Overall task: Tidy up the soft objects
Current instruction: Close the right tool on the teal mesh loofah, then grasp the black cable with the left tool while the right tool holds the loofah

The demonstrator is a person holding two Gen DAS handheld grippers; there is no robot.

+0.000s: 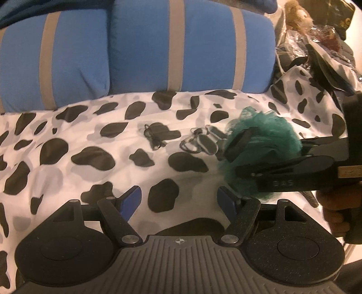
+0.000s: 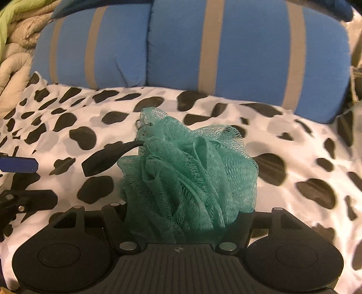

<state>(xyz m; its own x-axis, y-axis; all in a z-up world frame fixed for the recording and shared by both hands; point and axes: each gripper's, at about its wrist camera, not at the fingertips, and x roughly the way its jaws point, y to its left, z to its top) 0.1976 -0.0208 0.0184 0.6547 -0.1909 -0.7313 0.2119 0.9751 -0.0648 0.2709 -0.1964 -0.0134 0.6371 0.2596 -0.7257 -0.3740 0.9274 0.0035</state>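
A green mesh bath loofah (image 2: 192, 167) fills the middle of the right wrist view, just above a cow-print sheet (image 2: 294, 158). My right gripper (image 2: 187, 181) is shut on it, and the mesh bulges out between and over the fingers. The left wrist view shows the same loofah (image 1: 262, 126) at the right, with the right gripper (image 1: 235, 158) reaching in from the right edge and its black fingers (image 1: 237, 144) pressed into the mesh. My left gripper (image 1: 179, 199) hovers over the sheet (image 1: 79, 135) to the left of the loofah. Its blue pads (image 1: 133, 200) stand apart with nothing between them.
Two blue pillows with grey stripes (image 1: 135, 52) lie along the far side of the bed. A small black cable (image 1: 155, 138) and a cluster of clips (image 1: 199, 142) rest on the sheet. A brown plush toy (image 1: 296, 13) and crumpled bags sit at the far right; a beige quilt (image 2: 15, 56) at the left.
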